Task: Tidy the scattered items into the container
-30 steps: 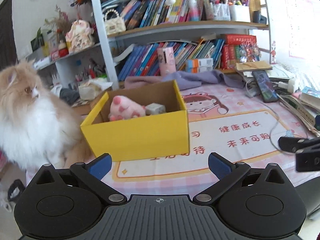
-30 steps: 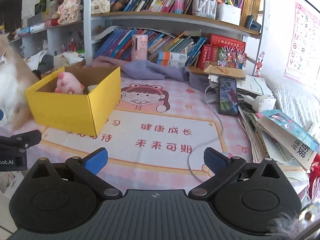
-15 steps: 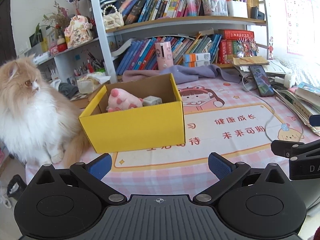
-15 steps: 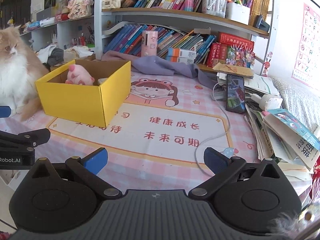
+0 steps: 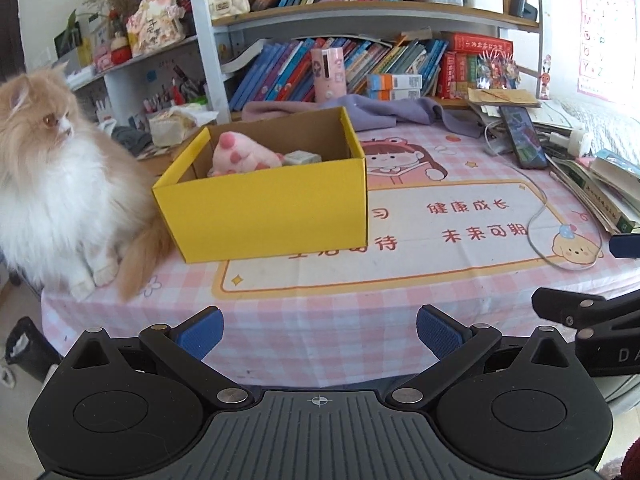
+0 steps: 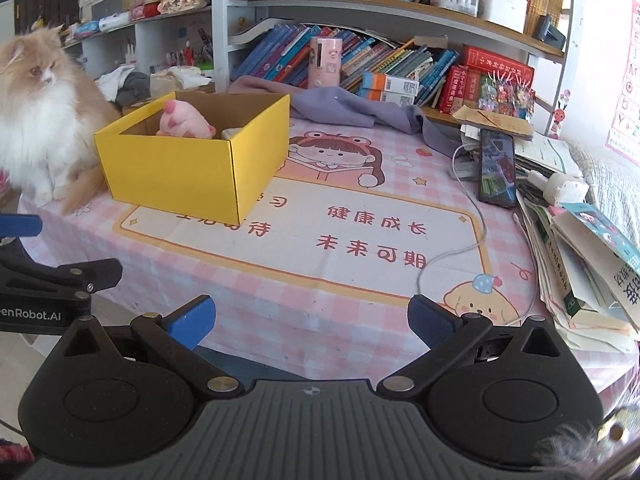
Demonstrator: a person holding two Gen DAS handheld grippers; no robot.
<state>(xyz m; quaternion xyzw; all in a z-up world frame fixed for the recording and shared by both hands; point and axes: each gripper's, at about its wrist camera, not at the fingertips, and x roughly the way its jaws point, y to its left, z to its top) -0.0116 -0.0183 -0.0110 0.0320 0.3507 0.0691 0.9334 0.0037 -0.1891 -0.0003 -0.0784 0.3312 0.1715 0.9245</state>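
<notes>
A yellow cardboard box (image 5: 272,208) (image 6: 176,172) stands on the pink checked tablecloth (image 5: 400,264) (image 6: 320,280), left of the middle. Inside it lie a pink plush toy (image 5: 240,156) (image 6: 182,122) and a small pale block (image 5: 302,157) (image 6: 230,133). My left gripper (image 5: 319,330) hangs open and empty off the table's front edge, well short of the box. My right gripper (image 6: 311,318) is open and empty too, near the front edge at the right. Each gripper's black frame shows at the side of the other's view.
A fluffy orange and white cat (image 5: 60,184) (image 6: 44,116) sits on the table's left corner, its tail against the box. A phone (image 5: 524,136) (image 6: 497,166) with a white cable (image 6: 460,248), stacked books (image 6: 592,264) and a purple cloth (image 6: 352,108) crowd the right and back. Bookshelves (image 5: 360,12) stand behind.
Both grippers have drawn back from the table and risen a little; the box and cat look farther away. Both stay open and empty.
</notes>
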